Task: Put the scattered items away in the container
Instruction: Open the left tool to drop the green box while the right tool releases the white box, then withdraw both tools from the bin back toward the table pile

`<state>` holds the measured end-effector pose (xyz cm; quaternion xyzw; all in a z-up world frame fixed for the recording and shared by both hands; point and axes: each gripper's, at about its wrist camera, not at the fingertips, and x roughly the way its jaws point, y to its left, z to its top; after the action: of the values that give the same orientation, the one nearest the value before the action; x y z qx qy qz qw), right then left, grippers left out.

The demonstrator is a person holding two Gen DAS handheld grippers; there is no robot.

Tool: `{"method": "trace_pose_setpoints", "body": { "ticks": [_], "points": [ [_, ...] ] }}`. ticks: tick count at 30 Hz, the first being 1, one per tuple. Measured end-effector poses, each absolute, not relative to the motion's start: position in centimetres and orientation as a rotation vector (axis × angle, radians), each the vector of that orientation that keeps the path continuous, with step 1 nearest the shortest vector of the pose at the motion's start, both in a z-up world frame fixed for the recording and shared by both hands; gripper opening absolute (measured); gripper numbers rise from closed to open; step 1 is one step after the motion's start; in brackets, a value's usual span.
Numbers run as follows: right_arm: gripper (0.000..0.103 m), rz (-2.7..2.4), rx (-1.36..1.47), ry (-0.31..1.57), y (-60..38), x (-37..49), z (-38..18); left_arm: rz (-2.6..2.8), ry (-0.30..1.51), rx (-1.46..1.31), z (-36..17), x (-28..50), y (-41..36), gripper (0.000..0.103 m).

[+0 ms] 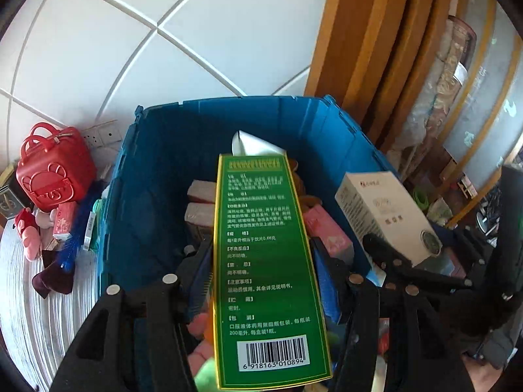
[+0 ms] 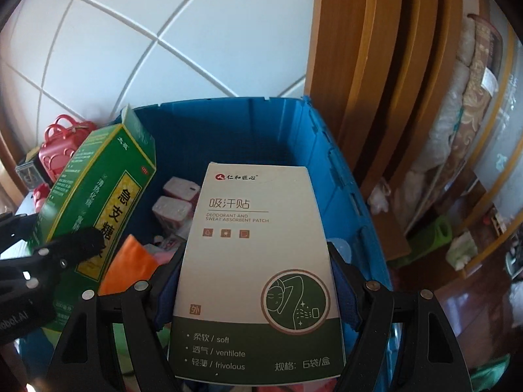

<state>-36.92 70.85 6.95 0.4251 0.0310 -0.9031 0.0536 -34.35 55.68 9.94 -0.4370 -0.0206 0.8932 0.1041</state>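
Note:
My left gripper (image 1: 261, 254) is shut on a tall green medicine box (image 1: 261, 261) and holds it over the blue crate (image 1: 157, 170). The green box also shows in the right wrist view (image 2: 98, 209). My right gripper (image 2: 255, 254) is shut on a white sweat-patch box (image 2: 255, 261), also held over the blue crate (image 2: 313, 170); it shows at the right in the left wrist view (image 1: 385, 215). Inside the crate lie pink-and-white packets (image 2: 176, 202), an orange item (image 2: 130, 261) and a pink box (image 1: 327, 232).
Left of the crate, on a white ribbed surface (image 1: 29, 294), lie a red toy bag (image 1: 52, 166), a pink plush (image 1: 29, 235), a blue brush (image 1: 76, 238) and small packets. Wooden boards (image 1: 366, 49) lean behind the crate at right. A tiled wall stands behind.

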Motion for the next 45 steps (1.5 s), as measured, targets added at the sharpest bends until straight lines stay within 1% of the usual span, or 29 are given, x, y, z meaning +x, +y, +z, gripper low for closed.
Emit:
{"method": "trace_pose_setpoints", "body": {
  "ticks": [2,4,6,7,11,16,17,20,21,24,26,28,31,36,45],
  "points": [
    [0.077,-2.728,1.349,0.107,71.1,-39.2,5.9,2.643,-0.034,-1.322,9.5,-36.4,56.1,0.055],
    [0.077,-2.713,1.417,0.159,71.1,-41.1,4.5,2.585,0.016,-1.432,7.7,-38.4,57.1,0.055],
    [0.077,-2.681,1.497,0.206,70.9,-42.5,2.9,2.527,0.055,-1.549,5.3,-39.5,57.9,0.049],
    [0.076,-2.663,1.535,0.221,70.9,-43.1,2.1,2.506,0.078,-1.582,4.3,-39.7,58.3,0.048],
    [0.076,-2.612,1.605,0.298,70.7,-43.8,-0.2,2.484,0.124,-1.622,2.1,-39.6,59.1,0.048],
    [0.076,-2.597,1.620,0.367,70.4,-43.8,-0.9,2.496,0.157,-1.635,1.9,-39.5,59.0,0.048],
    [0.076,-2.595,1.623,0.367,70.4,-43.8,-0.9,2.499,0.164,-1.640,1.9,-39.5,59.0,0.049],
    [0.076,-2.592,1.619,0.356,70.2,-43.7,-0.7,2.509,0.190,-1.651,1.7,-39.4,59.0,0.058],
    [0.077,-2.592,1.617,0.351,70.3,-43.7,-0.7,2.512,0.198,-1.654,1.6,-39.4,58.9,0.059],
    [0.078,-2.591,1.610,0.348,70.4,-43.3,-0.4,2.511,0.203,-1.669,1.5,-39.2,58.6,0.059],
    [0.082,-2.600,1.596,0.352,70.3,-43.0,0.0,2.516,0.208,-1.664,1.7,-38.8,58.4,0.059],
    [0.090,-2.620,1.574,0.361,70.4,-42.6,0.6,2.523,0.214,-1.650,1.9,-38.2,58.3,0.059],
    [0.097,-2.650,1.534,0.384,70.5,-41.5,1.5,2.531,0.221,-1.629,2.2,-37.2,58.1,0.059],
    [0.102,-2.674,1.485,0.400,70.8,-39.5,2.8,2.532,0.222,-1.583,2.9,-35.0,57.8,0.059],
    [0.102,-2.689,1.399,0.382,71.6,-35.0,5.1,2.544,0.234,-1.484,5.3,-31.1,57.2,0.059]
  ]
}}
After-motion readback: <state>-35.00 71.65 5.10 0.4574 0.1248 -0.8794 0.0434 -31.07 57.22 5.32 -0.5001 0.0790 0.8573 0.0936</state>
